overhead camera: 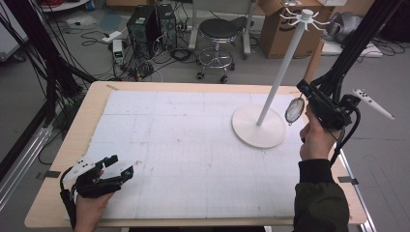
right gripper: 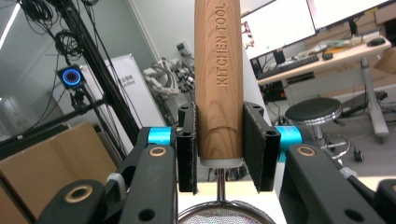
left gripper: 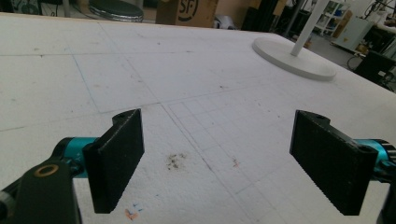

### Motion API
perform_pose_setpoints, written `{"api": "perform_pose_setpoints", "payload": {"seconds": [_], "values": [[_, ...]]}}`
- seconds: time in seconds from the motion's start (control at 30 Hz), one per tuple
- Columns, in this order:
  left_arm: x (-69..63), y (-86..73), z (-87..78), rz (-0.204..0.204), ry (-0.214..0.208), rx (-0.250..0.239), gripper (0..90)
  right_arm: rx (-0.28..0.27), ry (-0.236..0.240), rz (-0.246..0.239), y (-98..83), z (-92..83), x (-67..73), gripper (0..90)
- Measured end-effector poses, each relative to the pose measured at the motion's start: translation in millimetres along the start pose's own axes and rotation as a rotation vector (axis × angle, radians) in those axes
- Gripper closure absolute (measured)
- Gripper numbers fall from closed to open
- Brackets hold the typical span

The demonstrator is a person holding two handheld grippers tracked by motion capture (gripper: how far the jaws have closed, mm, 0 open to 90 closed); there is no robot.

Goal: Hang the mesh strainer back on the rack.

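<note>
Strainer (overhead camera: 294,110) clamped by its wooden handle (right gripper: 218,79) in right hand-held gripper (right gripper: 219,149); left hand-held gripper (left gripper: 217,158) wide, empty. Risk: mesh head striking the stand (overhead camera: 258,126) pole, twisting the grip.

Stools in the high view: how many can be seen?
1. A round black stool on chrome legs stands on the floor beyond the table's far edge, right of the computer towers. Others may be hidden.

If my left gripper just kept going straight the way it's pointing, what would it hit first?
Probably nothing soon. The left gripper, jaws open, points low across the bare white foam board. The round white base of the hanger stand lies ahead, to the right of that line; depth is hard to judge.
</note>
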State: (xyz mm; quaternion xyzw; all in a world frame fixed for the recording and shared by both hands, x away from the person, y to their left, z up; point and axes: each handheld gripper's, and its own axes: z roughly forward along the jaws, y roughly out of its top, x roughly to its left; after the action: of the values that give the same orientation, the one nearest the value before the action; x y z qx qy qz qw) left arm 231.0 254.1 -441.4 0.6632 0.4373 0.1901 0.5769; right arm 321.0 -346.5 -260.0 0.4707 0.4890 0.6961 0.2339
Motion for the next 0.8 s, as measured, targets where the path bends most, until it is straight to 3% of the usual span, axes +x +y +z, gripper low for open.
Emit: {"api": "perform_pose_setpoints", "payload": {"seconds": [0.27, 0.4, 0.8], "values": [[0.5, 0.1, -0.6, 0.0, 0.003, -0.001, 18.3, -0.048, 0.014, 0.033, 9.2, 2.8, -2.0, 69.0], [0.4, 0.1, -0.3, 0.001, 0.002, 0.001, 18.4, -0.062, 0.024, 0.013, 17.3, 4.0, 0.2, 68.9], [0.5, -0.1, -0.4, 0.0, 0.005, 0.002, 18.4, -0.028, 0.035, 0.01, 22.5, 15.7, -0.6, 68.9]]}}
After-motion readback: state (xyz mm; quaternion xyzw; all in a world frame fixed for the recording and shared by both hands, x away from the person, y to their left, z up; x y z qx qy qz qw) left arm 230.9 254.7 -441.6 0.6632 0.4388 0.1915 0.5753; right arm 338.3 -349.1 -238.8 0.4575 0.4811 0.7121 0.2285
